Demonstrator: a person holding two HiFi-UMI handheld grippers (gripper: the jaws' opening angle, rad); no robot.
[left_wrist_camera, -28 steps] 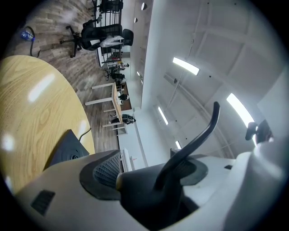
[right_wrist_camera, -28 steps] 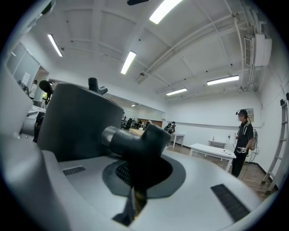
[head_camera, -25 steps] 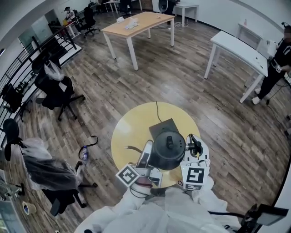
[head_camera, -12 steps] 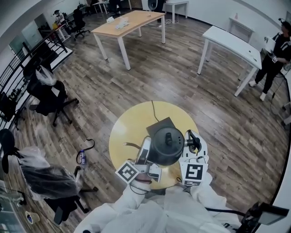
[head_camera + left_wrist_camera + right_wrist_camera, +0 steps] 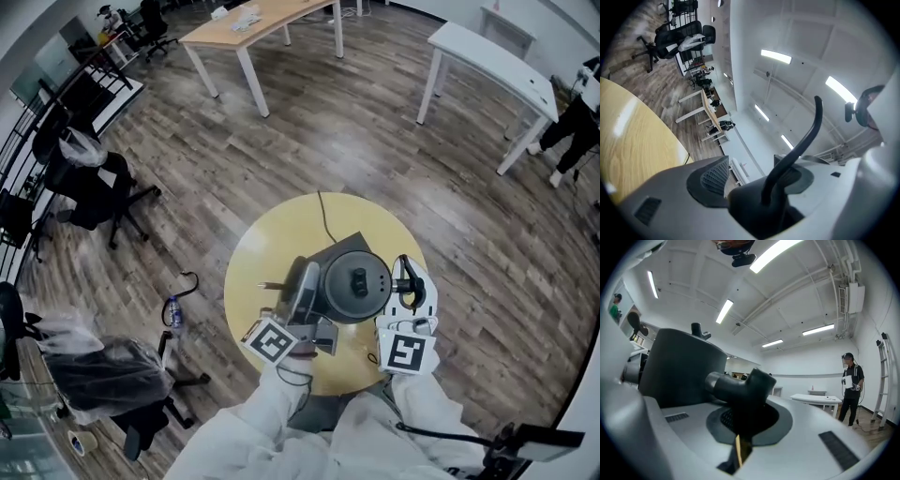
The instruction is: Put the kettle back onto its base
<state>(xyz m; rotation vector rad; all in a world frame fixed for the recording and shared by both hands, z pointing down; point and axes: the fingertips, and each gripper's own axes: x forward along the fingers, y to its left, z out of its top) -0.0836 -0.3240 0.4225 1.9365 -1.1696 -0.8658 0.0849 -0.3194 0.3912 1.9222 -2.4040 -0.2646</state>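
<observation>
A black kettle (image 5: 356, 281) hangs over or sits on the dark square base (image 5: 323, 251) on the round yellow table (image 5: 267, 239); I cannot tell whether it rests on the base. My right gripper (image 5: 406, 277) is shut on the kettle's black handle (image 5: 740, 385), with the kettle body (image 5: 679, 362) just to its left. My left gripper (image 5: 306, 281) is at the kettle's left side. Its jaws are closing, with a thin curved black spout (image 5: 806, 136) between them. The pads do not clearly press on the spout.
A power cord (image 5: 323, 214) runs from the base to the table's far edge. On the floor at the left are office chairs (image 5: 98, 183) and a bottle (image 5: 173, 314). A white table (image 5: 487, 66) and a person (image 5: 577, 122) are at the far right.
Both grippers and the kettle have moved away from me and lower, so the kettle now covers more of the base. The left gripper has rolled.
</observation>
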